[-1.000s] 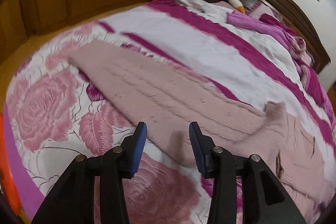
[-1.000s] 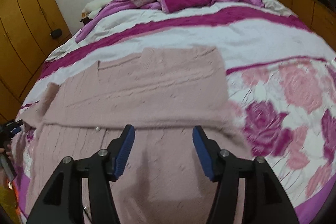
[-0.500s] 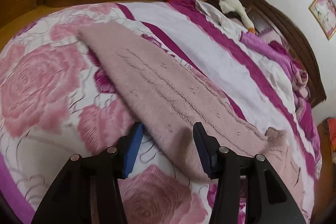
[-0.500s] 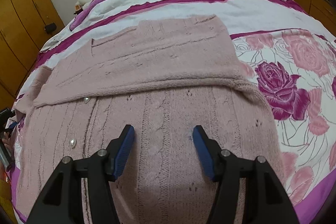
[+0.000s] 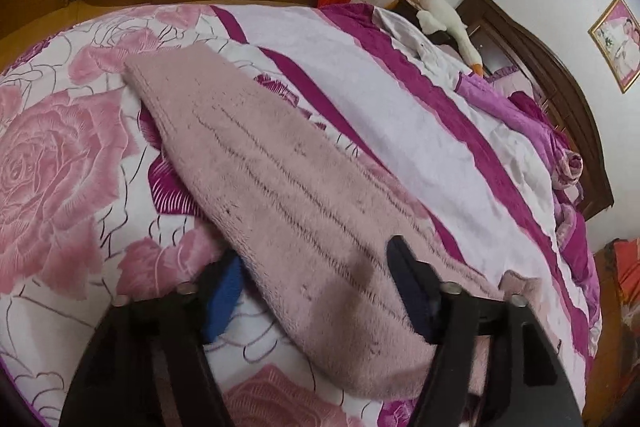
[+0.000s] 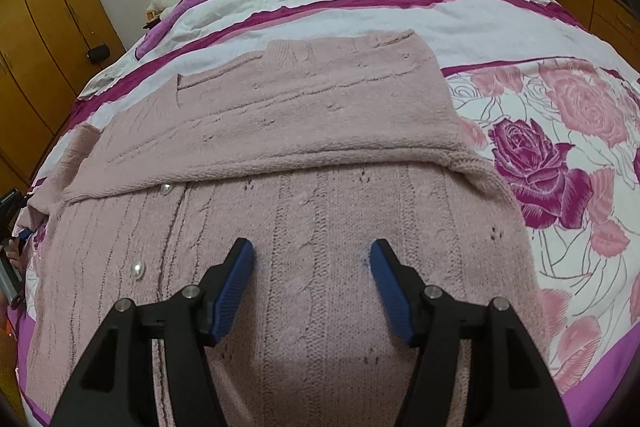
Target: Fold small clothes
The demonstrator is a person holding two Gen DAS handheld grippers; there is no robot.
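Pink cardigan (image 6: 320,155) lies on the floral bedspread (image 6: 560,131). Left gripper (image 5: 316,291) is closing, sleeve (image 5: 280,195) between its jaws. Right gripper (image 6: 312,279) opens wide over the cardigan's body.

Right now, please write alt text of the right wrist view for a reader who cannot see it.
A pink knitted cardigan with pearl buttons lies spread on a rose-patterned bedspread, one sleeve folded across it. The right gripper hovers over its lower part, fingers apart and opening, gripping nothing.

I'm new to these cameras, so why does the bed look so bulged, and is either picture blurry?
Both views are fisheye, so the bed bulges and the corners go black. Left wrist view: the pink cardigan and black jaws look smeared and soft. Right wrist view: sharper, knit ribs and a pearl button clear, with a soft shadow between the jaws.
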